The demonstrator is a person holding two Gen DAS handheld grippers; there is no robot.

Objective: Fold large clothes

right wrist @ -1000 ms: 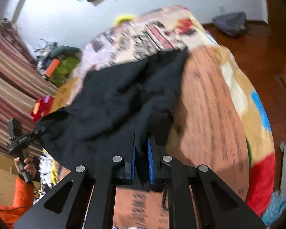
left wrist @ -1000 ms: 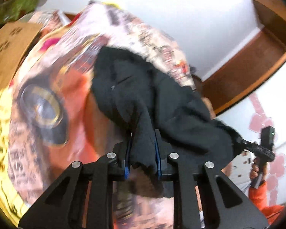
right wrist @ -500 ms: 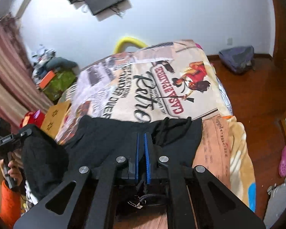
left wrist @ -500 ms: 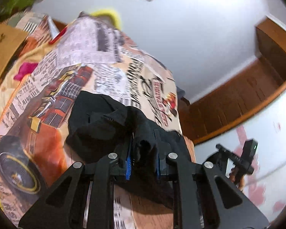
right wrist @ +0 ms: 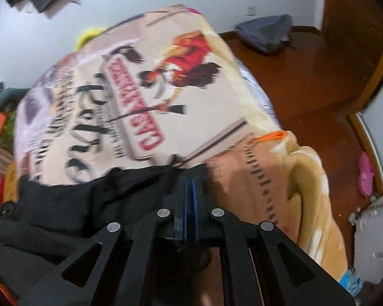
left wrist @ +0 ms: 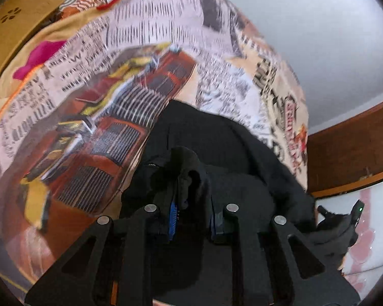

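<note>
A black garment (left wrist: 217, 137) lies bunched on a bed covered by a blanket (left wrist: 109, 107) printed with newspaper text and a red truck. My left gripper (left wrist: 192, 193) is shut on a thick fold of it, and black cloth bulges up between the blue pads. In the right wrist view the garment (right wrist: 89, 199) spreads to the left over the blanket (right wrist: 166, 97). My right gripper (right wrist: 189, 186) is shut on its thin right edge, low over the bed. The right gripper (left wrist: 344, 221) also shows at the left view's right edge, with cloth stretched toward it.
A cardboard box (left wrist: 12, 25) stands past the bed's left side, with a pink item (left wrist: 38, 58) near it. Right of the bed is wooden floor (right wrist: 306, 81) with a grey bag (right wrist: 265, 33), a pink slipper (right wrist: 366, 176) and a white object (right wrist: 375, 229).
Both grippers have travelled across the bed and sunk toward it, carrying the garment's edge. The cloth, hanging stretched between them before, now rests low on the blanket.
</note>
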